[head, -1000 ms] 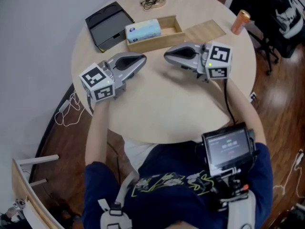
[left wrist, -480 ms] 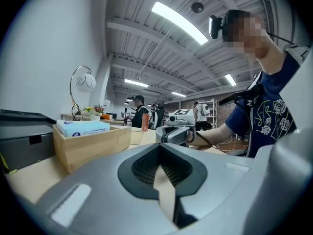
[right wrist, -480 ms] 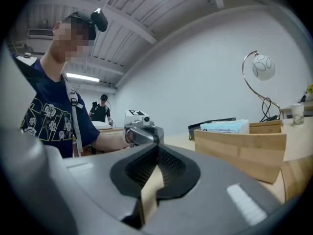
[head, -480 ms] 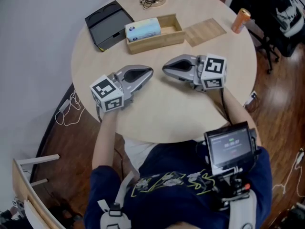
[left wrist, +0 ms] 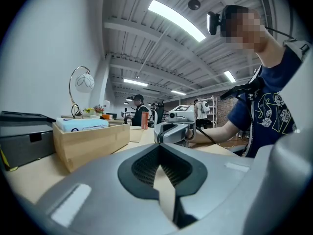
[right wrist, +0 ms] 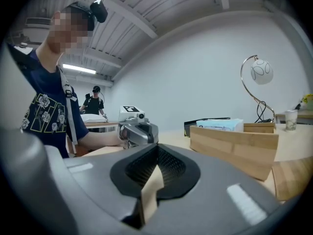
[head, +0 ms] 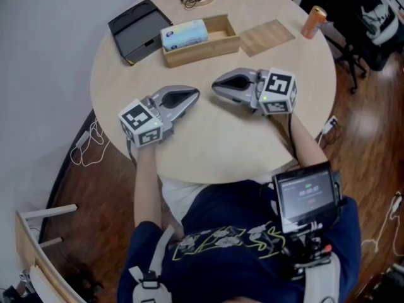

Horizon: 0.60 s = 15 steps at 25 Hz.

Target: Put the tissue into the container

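Hovering low over the near-middle of the counter (head: 214,147), both tools look parked. The left gripper (head: 196,94) and right gripper (head: 214,86) lie roughly level, with tips aimed at each other, near but apart. Left fingers (left wrist: 145,168) are pressed together with nothing between them. Right fingers (right wrist: 172,168) are the same, closed on nothing.

Tissue pack (head: 184,35): lies in the left end of the wooden container (head: 208,49) at the far side of the counter, well apart from both grippers. Its top shows a little above the rim in both gripper views. The right part of the container is bare. A flat wooden board (head: 267,37) sits just right of the container and a black box (head: 132,30) just left of it. An orange can (head: 313,22) stands near the far right edge.

Reading: the tissue looks already placed, so little or nothing of the task is left. If it needs seating or a fresh grasp:
- Part the fingers well before arrival and come in over the front wall.
- Take the pack across its short side with a light squeeze, since the wrap will likely give.
- Keep it level and let go only once it lies flat inside.
- Keep the idle gripper back from the board and can.
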Each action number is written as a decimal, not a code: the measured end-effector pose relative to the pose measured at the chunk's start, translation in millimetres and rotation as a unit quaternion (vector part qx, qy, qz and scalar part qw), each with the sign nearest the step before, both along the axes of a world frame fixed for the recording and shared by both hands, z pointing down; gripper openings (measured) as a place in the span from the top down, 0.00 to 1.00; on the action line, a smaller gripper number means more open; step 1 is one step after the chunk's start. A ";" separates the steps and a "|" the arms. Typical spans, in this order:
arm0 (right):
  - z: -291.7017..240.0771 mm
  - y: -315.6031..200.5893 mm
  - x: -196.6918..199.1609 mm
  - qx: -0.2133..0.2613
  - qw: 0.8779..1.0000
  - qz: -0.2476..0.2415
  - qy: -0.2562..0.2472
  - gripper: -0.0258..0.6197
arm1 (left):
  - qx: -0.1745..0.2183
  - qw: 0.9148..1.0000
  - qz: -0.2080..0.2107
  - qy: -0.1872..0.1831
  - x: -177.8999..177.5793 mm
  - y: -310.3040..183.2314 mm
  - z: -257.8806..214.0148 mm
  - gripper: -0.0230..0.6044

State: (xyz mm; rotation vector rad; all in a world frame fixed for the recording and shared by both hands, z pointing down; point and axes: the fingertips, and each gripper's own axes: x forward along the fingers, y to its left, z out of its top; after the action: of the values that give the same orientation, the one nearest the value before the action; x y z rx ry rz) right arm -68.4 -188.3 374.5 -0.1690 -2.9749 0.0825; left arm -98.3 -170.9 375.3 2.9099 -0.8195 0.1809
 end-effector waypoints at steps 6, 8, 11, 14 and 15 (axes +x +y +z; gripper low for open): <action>-2.6 0.3 -0.7 0.000 1.000 0.005 -0.002 0.96 | 0.001 1.000 -0.002 -0.003 -0.2 0.9 -0.4 0.96; -2.4 0.4 -0.1 0.001 1.000 0.009 -0.001 0.96 | 0.002 1.000 0.000 -0.005 0.9 3.6 -0.4 0.96; -1.1 -0.8 1.3 0.001 1.000 0.019 -0.001 0.96 | 0.003 1.000 0.004 -0.006 3.0 7.0 0.3 0.96; -0.1 1.5 0.7 0.001 1.000 0.012 0.001 0.96 | 0.002 1.000 0.003 -0.006 2.9 9.2 0.7 0.96; 0.5 1.9 0.8 0.000 1.000 0.010 0.002 0.96 | 0.002 1.000 0.003 -0.005 3.1 10.2 0.3 0.96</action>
State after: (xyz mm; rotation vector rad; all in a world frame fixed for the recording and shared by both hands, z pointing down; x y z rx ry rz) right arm -67.6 -186.4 375.1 -0.1405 -2.9738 0.0845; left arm -95.2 -160.7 375.6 2.9186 -0.8151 0.1957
